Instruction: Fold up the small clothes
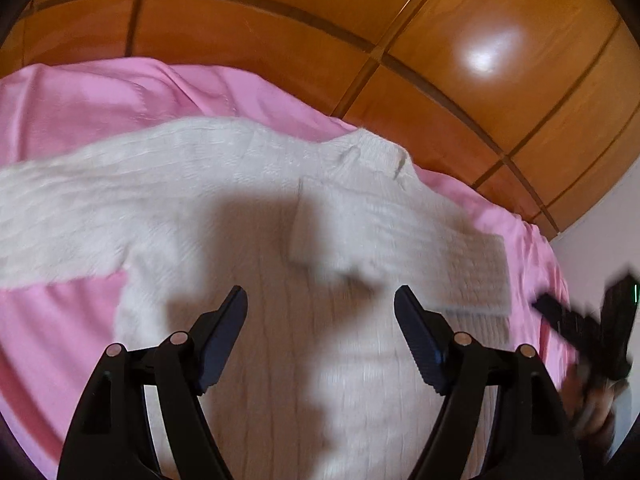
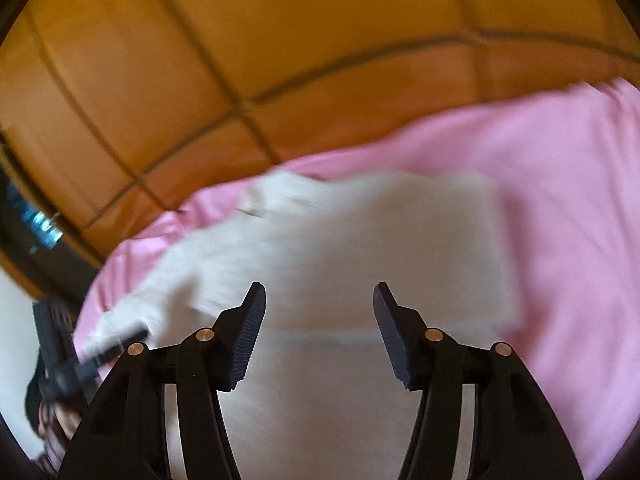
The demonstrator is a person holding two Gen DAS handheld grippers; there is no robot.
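- My left gripper (image 1: 320, 304) hovers over the white knit sweater (image 1: 248, 216), jaws apart and nothing between them.
- My right gripper (image 2: 320, 304) also stands apart and empty above the same garment (image 2: 340, 248); in the left wrist view it shows blurred at about 4 o'clock (image 1: 576, 320).
- Location: the sweater lies flat on the pink bedsheet (image 1: 80, 96), with the wooden panelled wall (image 1: 460, 92) behind it at 12 o'clock.
- Orientation, left wrist view: the body's long axis runs from 6 o'clock beneath my jaws up to the neck near 1 o'clock. One sleeve (image 1: 60, 216) reaches out flat toward 9 o'clock. The other sleeve (image 1: 400, 240) is folded across the chest, its ribbed cuff (image 1: 476, 272) lying toward 3 o'clock.
- Handling, my judgement: a soft, limp, light knit. It will drape and sag when lifted, is not fragile, and its fuzzy surface should grip the pads well rather than slide.
- Hold points, my judgement: pinch the outstretched sleeve near its cuff end, taking a full thickness of fabric, and carry it across the body. For the lengthwise fold afterwards, take the hem corners, one per gripper.
- The right wrist view is motion-blurred; knit detail cannot be confirmed there.
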